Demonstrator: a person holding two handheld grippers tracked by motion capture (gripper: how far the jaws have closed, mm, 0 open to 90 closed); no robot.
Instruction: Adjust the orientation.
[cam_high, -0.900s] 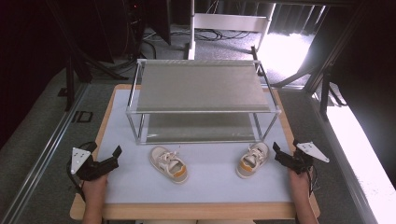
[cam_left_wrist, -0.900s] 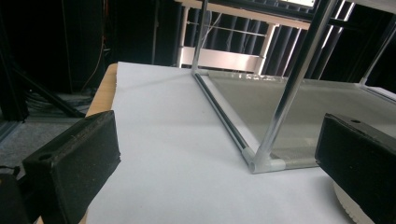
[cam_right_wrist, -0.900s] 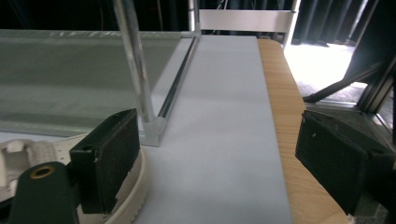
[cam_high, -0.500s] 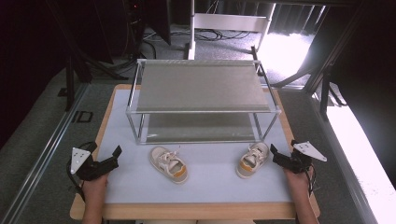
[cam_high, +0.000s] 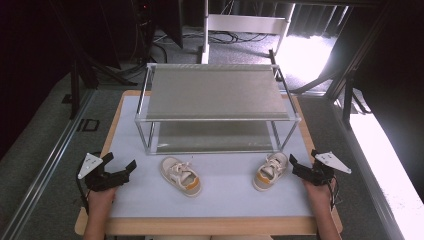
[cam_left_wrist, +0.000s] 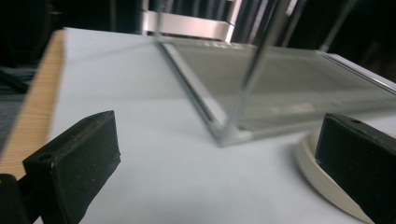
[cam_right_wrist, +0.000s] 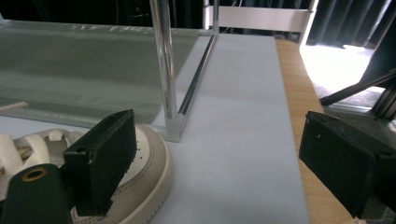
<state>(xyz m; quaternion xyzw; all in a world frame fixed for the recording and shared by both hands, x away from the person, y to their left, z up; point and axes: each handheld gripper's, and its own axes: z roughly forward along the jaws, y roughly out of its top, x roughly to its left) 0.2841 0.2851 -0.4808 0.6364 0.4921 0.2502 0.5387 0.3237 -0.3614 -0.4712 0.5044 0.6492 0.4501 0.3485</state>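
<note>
Two small beige shoes with tan heels lie on the pale mat in front of a two-shelf rack. The left shoe lies at an angle near the middle. The right shoe stands by the rack's front right post. My left gripper is open at the mat's left edge, well apart from the left shoe. Between its jaws is bare mat, with a shoe's sole beside the right jaw. My right gripper is open just right of the right shoe, whose toe lies by its left jaw.
The rack's front corner posts stand close ahead of both grippers. The wooden table edge borders the mat on the right. Dark frames and cables lie on the floor behind the table.
My right gripper has edged slightly left toward the right shoe. The left gripper and both shoes have kept still.
</note>
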